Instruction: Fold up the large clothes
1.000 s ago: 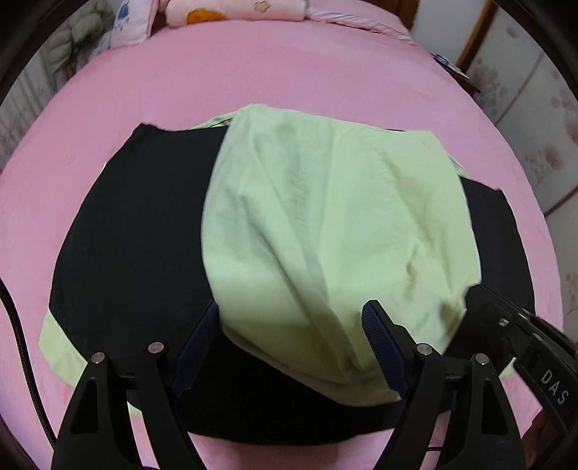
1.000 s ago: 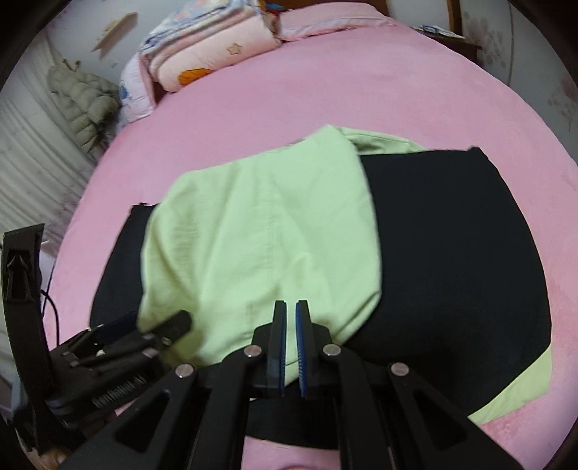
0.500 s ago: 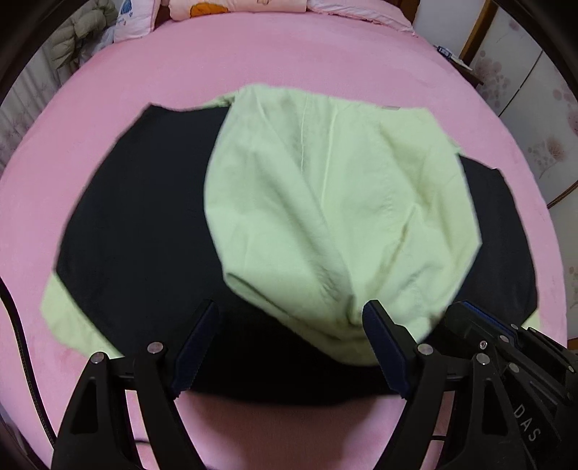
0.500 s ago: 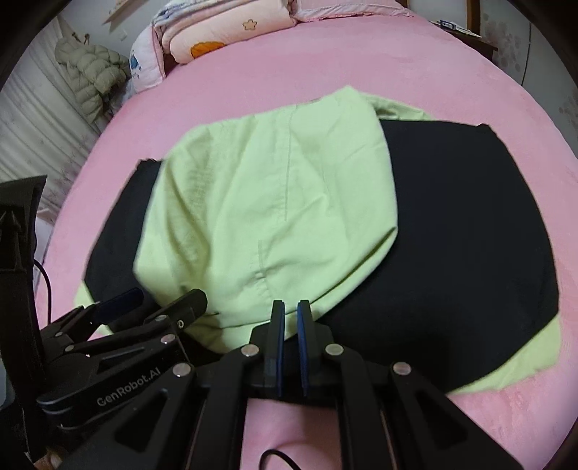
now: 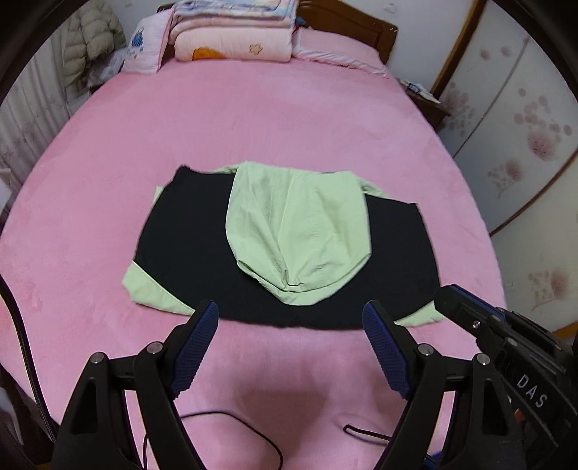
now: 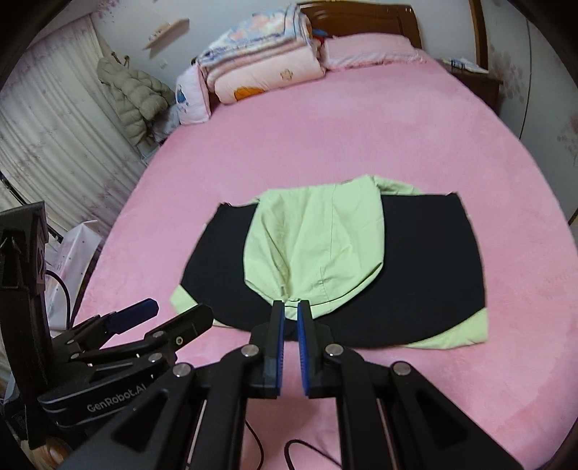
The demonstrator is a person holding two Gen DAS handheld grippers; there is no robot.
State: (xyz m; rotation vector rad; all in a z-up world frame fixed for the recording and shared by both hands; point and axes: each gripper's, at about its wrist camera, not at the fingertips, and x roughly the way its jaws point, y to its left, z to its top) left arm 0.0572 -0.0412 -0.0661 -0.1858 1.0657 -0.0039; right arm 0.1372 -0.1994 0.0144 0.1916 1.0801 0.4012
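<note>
Left gripper (image 5: 290,318) hangs wide open over the pink bed (image 5: 253,119), blue pads (image 5: 197,341) spread far apart with nothing between them, its tips just short of the garment's near hem. Right gripper (image 6: 290,318) has its fingers drawn nearly together with a narrow slit left, and from its own camera the tips sit right at the puckered near end of the green flap (image 6: 314,246); whether any cloth is actually pinched there, I cannot tell. From the left camera it sits off to the right, near the garment's right corner.

Now the garment (image 5: 289,249) itself: it lies flat in the middle of the bed, a wide black panel (image 5: 184,246) with the pale green flap folded over its centre, gathered into creases toward the near edge. Green corners (image 5: 151,289) peek out under the black at the near left and near right, and a bit of green shows at the far edge too.

Further out, folded quilts (image 5: 231,36) are stacked at the head of the bed beside a pink pillow (image 5: 336,47), against a wooden headboard (image 5: 346,25). A puffer jacket (image 6: 133,94) hangs at the left by the curtain (image 6: 47,137). Black cables (image 5: 231,430) trail across the sheet below the grippers.
</note>
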